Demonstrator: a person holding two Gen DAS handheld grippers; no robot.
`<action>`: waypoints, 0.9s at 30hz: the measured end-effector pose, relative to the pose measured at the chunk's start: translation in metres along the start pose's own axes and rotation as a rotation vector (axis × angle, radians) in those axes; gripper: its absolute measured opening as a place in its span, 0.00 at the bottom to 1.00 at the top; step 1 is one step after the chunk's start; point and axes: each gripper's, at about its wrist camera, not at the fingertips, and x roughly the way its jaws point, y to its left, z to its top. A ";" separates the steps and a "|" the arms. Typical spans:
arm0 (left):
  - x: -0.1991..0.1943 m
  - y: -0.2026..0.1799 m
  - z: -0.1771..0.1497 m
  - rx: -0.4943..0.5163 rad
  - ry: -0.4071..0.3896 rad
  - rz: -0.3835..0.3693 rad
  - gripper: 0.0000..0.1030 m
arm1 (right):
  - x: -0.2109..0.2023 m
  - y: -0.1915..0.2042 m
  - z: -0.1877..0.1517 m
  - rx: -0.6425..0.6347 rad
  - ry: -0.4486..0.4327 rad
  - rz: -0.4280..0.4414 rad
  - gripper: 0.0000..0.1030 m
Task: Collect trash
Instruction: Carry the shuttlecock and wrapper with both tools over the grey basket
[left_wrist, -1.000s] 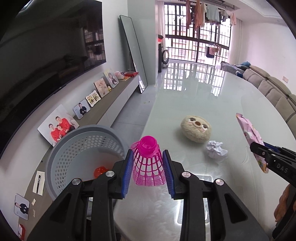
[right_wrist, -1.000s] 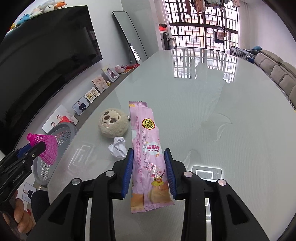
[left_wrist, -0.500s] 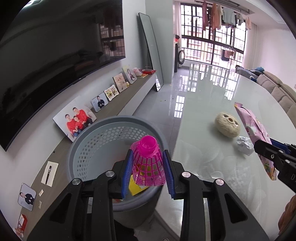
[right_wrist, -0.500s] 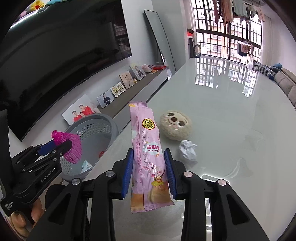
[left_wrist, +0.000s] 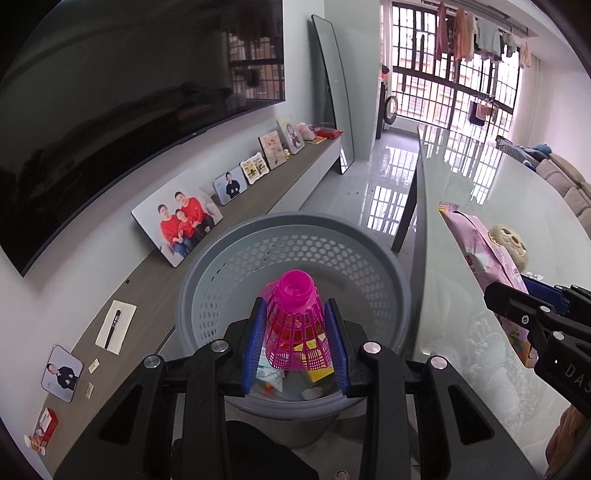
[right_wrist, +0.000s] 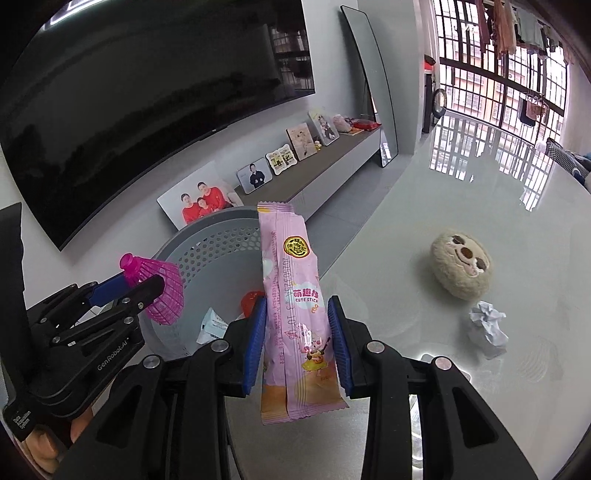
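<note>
A round plush toy (right_wrist: 461, 266) and a crumpled paper ball (right_wrist: 487, 326) are seen lying near each other on the glossy pale tabletop (right_wrist: 461, 177). A grey perforated bin (left_wrist: 291, 258) is seen just beside the tabletop's edge.

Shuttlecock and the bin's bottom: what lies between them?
Only air. In the left wrist view the shuttlecock, held in the left fingers, hangs over the bin; trash lies below.
</note>
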 end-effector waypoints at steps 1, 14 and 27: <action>0.003 0.004 0.000 -0.005 0.003 0.003 0.31 | 0.004 0.004 0.000 -0.006 0.004 0.004 0.32; 0.043 0.041 0.000 -0.053 0.077 0.027 0.33 | 0.061 0.033 0.007 -0.071 0.086 0.057 0.32; 0.080 0.046 0.004 -0.065 0.121 0.013 0.34 | 0.090 0.036 0.007 -0.066 0.150 0.100 0.32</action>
